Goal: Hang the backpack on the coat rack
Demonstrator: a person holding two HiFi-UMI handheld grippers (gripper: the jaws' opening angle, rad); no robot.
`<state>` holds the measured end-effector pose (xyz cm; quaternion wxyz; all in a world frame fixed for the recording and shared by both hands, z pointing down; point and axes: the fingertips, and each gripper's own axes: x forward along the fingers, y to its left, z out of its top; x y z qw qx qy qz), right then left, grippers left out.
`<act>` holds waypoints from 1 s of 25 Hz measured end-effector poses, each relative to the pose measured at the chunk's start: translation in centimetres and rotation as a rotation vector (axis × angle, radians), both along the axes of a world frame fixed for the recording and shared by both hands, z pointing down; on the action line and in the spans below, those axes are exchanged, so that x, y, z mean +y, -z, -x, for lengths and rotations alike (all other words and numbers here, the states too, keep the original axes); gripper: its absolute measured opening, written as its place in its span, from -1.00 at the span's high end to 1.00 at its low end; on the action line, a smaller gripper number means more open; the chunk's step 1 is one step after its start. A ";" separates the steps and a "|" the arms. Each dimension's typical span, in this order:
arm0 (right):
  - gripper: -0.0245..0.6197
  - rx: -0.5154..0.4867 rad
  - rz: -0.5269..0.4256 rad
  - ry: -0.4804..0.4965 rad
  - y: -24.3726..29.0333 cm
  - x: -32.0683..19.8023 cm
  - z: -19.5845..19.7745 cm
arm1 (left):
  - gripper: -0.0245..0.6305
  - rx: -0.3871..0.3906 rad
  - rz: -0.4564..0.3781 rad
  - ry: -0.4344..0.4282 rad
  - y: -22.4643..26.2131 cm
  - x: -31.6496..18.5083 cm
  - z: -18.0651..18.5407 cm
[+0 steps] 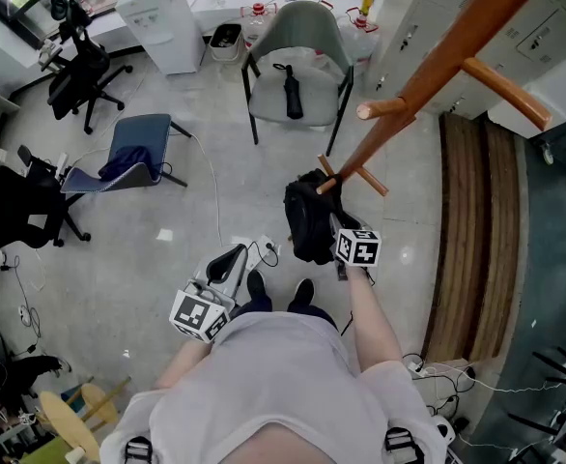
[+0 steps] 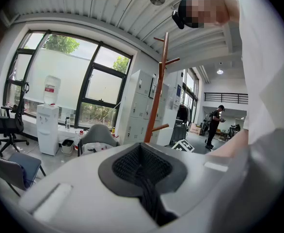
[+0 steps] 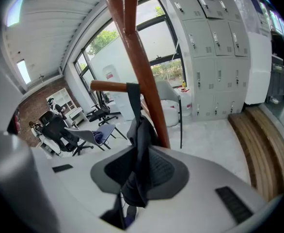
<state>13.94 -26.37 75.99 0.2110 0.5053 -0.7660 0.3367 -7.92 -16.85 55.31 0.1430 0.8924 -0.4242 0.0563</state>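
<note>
The black backpack (image 1: 310, 222) hangs by its strap (image 3: 134, 101) from a low peg (image 3: 108, 86) of the brown wooden coat rack (image 1: 438, 61), just in front of my feet. My right gripper (image 1: 331, 220) is at the backpack's top right and is shut on the strap fabric, which bunches between its jaws (image 3: 139, 171). The rack's pole (image 3: 139, 67) rises right behind the strap. My left gripper (image 1: 227, 264) stays low at the left, apart from the backpack, shut with nothing in it (image 2: 142, 166). It faces the coat rack (image 2: 160, 86) from a distance.
A grey chair (image 1: 296, 61) with a black umbrella (image 1: 292, 92) stands behind the rack. A blue chair (image 1: 133, 153) and black office chairs (image 1: 80, 75) are at the left, a water dispenser (image 1: 162, 22) at the back. A wooden platform (image 1: 481, 240) and lockers (image 3: 214, 47) line the right. Cables (image 1: 254, 249) lie by my feet.
</note>
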 end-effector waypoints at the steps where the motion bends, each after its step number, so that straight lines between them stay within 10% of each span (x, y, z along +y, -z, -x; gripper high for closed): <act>1: 0.70 0.008 0.005 0.011 -0.1 0.0 0.1 | 0.90 0.000 0.001 0.002 0.0 0.0 0.0; 13: 0.13 0.121 0.055 0.048 0.0 0.3 0.6 | 0.90 0.000 -0.015 -0.011 0.7 -0.2 -0.2; 25: 0.12 0.034 0.050 0.052 4.2 2.1 2.0 | 0.90 0.004 -0.030 -0.041 0.7 0.2 -0.7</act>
